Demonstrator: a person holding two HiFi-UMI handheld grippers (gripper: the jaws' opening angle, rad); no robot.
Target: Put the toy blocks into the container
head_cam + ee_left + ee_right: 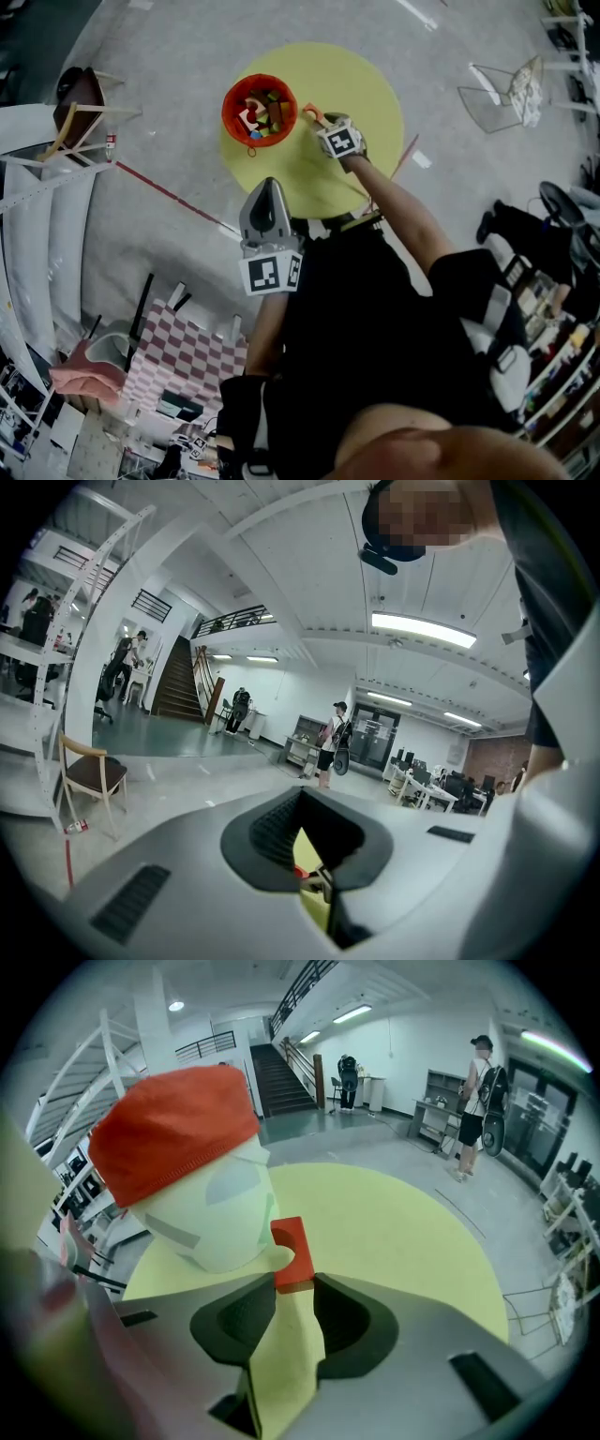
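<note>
A red container with several toy blocks inside stands on a round yellow mat. My right gripper reaches down just right of it. In the right gripper view its two tips touch both sides of a red arch block that lies on the mat against the container's pale wall. My left gripper is held high near my body, away from the mat. Its jaws meet at the front with nothing between them.
A wooden chair stands at the left and a wire chair at the upper right. A red tape line runs across the grey floor. A person stands far behind the mat.
</note>
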